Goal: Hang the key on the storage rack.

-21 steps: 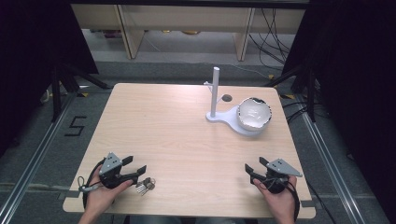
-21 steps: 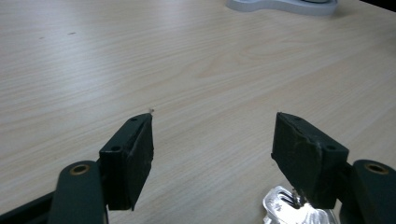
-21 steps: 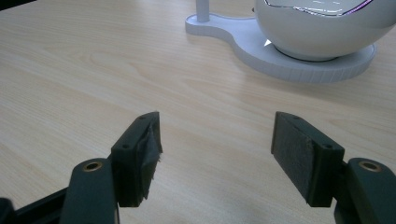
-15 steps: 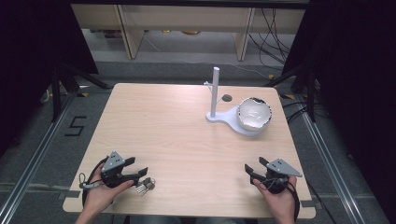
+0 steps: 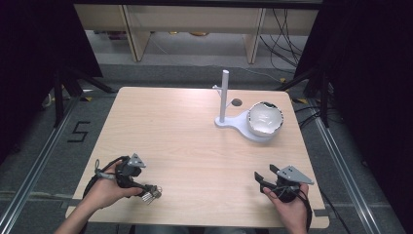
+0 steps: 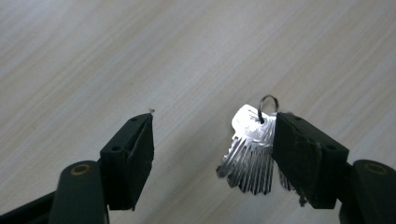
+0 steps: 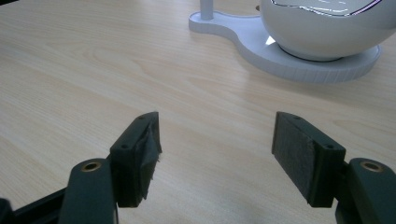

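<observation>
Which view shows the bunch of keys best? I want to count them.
The left gripper view: the keys lie fanned on the table between the open jaws, ring up, the right jaw hiding part of them. The high view shows them as a small glint at the left gripper.

table [image 5: 195, 126] mid-frame | stand [image 5: 233, 122] on it, upper right of centre, post [image 5: 224, 95] at stand's left end | bowl [image 5: 265, 118] on stand's right end | keys [image 5: 152, 193] on table, lower left, between left gripper [image 5: 141, 186] jaws | right gripper [image 5: 263, 181] lower right, below bowl
</observation>
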Available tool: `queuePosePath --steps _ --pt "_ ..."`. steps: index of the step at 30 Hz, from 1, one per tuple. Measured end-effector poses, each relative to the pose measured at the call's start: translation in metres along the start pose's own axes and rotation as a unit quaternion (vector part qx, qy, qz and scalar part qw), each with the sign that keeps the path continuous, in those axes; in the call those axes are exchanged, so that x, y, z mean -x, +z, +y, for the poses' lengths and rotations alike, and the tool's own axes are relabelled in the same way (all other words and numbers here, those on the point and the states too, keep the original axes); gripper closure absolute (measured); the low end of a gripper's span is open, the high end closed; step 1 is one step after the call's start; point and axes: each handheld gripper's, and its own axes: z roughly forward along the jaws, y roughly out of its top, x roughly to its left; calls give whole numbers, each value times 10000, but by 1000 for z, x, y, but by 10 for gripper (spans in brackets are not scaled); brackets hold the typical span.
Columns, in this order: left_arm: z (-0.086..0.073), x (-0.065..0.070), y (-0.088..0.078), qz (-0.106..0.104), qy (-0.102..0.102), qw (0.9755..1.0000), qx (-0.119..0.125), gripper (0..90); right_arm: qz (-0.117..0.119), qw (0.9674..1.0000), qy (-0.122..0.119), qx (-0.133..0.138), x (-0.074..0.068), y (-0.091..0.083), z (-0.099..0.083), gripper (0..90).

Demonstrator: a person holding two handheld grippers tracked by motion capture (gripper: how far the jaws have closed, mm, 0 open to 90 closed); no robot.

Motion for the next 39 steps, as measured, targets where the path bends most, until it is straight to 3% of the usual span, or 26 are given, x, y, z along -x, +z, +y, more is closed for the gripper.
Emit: queuePosePath --steps 1,2,3,4,7,8,10,11,12,14,17,20,24,25,27,28,30,32,34,37,39 --pt "0 0 0 0 0 10000 0 286 0 10000 0 0 0 0 0 335" --pt "3 2 4 -20 -67 9991 -413 284 -11 9999 94 -64 -1 0 0 334" --pt "3 2 4 -20 -67 9991 -413 289 11 10000 50 -53 -1 0 -1 333" --pt "8 4 6 -7 101 9975 -701 297 -10 10000 56 -68 -1 0 -1 332" --pt "15 8 7 -25 135 9963 -852 297 34 10000 15 -37 0 2 -1 332" --pt "19 10 9 -9 292 9958 -868 297 35 10000 18 -87 -1 2 -1 330" --pt "21 13 10 -24 274 9957 -884 297 30 9999 9 -95 -1 2 -1 329" --pt "23 15 12 -22 394 9948 -936 297 -5 9999 -98 -93 1 2 -1 326" --pt "25 19 15 -32 470 9937 -1019 297 20 9999 -27 -140 0 1 -1 325" --pt "25 23 19 -45 608 9916 -1138 296 -6 9999 -106 -117 1 2 -1 323" --pt "25 27 23 -70 665 9899 -1252 294 44 9998 29 -169 -1 2 -2 321" --pt "25 29 27 -50 695 9886 -1331 295 41 9998 -39 -179 0 3 -2 318" --pt "24 30 30 -57 636 9885 -1369 319 53 9997 13 -257 -1 3 -3 317" --pt "25 29 30 -63 677 9873 -1435 328 52 9997 23 -256 0 4 -3 317" --pt "25 29 30 -79 683 9871 -1446 342 40 9995 88 -284 -1 3 -3 317" --pt "25 29 30 -81 677 9878 -1403 353 32 9997 23 -241 -1 3 -3 317" --pt "25 29 30 -115 684 9868 -1461 373 6 9997 -82 -221 1 3 -3 317" --pt "26 29 29 -164 673 9863 -1500 401 81 9997 -28 -233 0 4 -3 316" --pt "26 29 29 -242 590 9863 -1524 436 16 9992 230 -328 -4 2 -3 316" --pt "27 28 29 -255 600 9856 -1563 460 36 9993 191 -312 -3 3 -3 316" --pt "28 28 29 -257 572 9850 -1608 497 101 9996 43 -265 0 4 -3 315"
